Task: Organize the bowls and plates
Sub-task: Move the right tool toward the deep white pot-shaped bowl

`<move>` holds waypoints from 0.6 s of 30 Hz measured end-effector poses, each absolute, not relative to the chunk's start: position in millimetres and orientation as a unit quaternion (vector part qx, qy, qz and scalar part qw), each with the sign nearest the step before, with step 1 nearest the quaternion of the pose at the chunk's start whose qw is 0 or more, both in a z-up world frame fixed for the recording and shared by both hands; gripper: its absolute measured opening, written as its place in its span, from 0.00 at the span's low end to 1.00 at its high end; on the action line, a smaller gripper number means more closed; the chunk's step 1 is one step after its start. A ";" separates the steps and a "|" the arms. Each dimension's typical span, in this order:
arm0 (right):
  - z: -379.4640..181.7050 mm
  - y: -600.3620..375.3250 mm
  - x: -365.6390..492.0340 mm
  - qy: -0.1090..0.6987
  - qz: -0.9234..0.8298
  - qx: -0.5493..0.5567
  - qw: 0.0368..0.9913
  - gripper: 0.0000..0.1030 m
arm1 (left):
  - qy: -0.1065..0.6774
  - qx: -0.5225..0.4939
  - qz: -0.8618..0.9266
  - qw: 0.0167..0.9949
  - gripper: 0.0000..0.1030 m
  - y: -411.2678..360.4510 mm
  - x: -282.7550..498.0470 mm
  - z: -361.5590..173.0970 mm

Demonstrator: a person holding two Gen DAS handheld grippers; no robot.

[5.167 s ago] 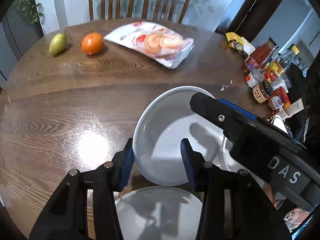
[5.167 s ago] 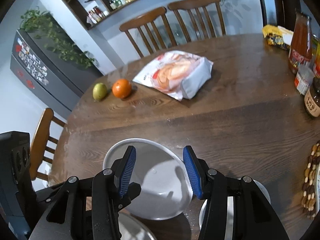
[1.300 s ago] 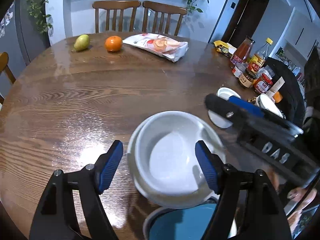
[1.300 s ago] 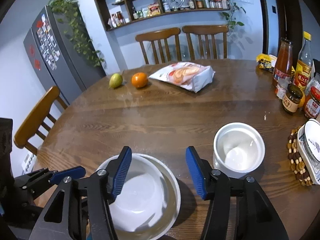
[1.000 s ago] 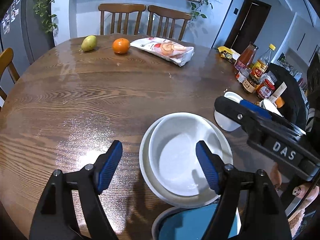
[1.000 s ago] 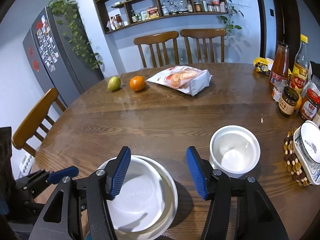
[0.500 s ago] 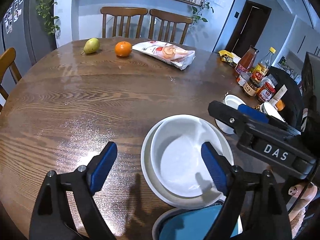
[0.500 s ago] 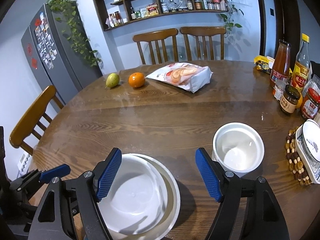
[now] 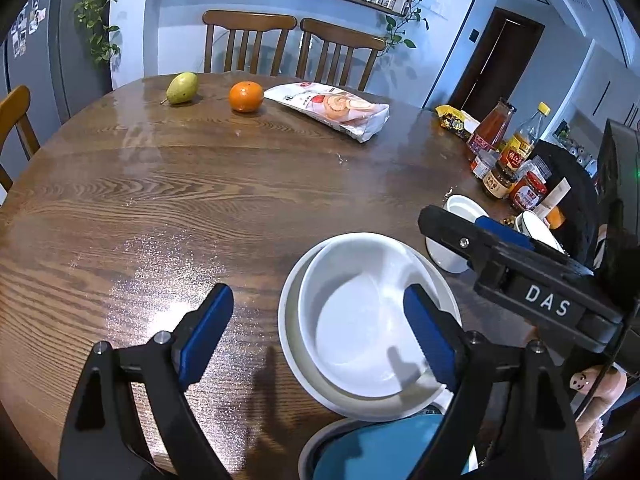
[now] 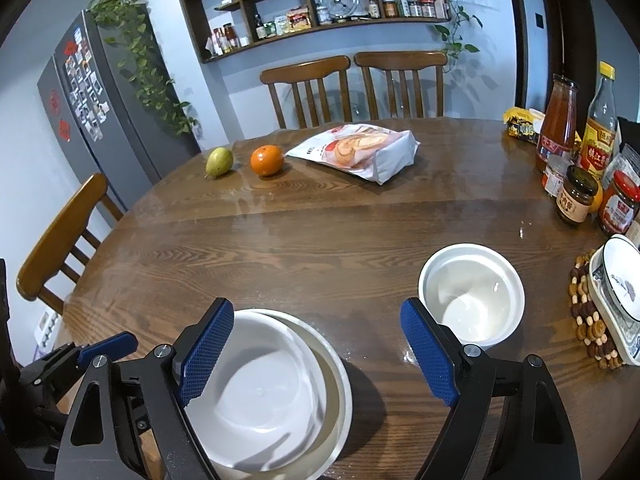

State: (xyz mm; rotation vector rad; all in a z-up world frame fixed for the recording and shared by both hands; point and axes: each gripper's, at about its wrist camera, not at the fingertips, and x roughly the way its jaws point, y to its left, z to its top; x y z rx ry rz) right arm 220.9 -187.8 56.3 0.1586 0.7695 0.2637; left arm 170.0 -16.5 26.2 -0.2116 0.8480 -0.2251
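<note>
Lower centre of the frame: a white bowl (image 9: 360,320) nested in a larger white bowl (image 9: 434,280) on the wooden counter (image 9: 200,184). Left gripper (image 9: 316,336) fingers wide apart, empty; right gripper (image 10: 316,354) fingers opening, holding nothing.

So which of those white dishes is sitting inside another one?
The shallow white bowl nearest the tongs: it rests nested in a wider white dish. The deep white bowl to its right stands alone on the table.
</note>
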 end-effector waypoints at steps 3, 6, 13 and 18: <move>54.4 -191.7 222.9 0.379 0.126 0.087 0.913 0.84 | 0.407 -0.107 -0.108 0.901 0.84 -15.6 169.7 27.3; 53.8 -195.2 223.8 0.380 0.124 0.093 0.912 0.84 | 0.403 -0.112 -0.109 0.902 0.84 -14.5 168.8 28.6; 54.6 -197.6 223.7 0.381 0.132 0.105 0.909 0.84 | 0.401 -0.123 -0.109 0.901 0.84 -13.2 169.3 30.2; 55.1 -198.0 223.7 0.382 0.138 0.107 0.908 0.84 | 0.401 -0.120 -0.111 0.901 0.84 -14.9 169.0 30.3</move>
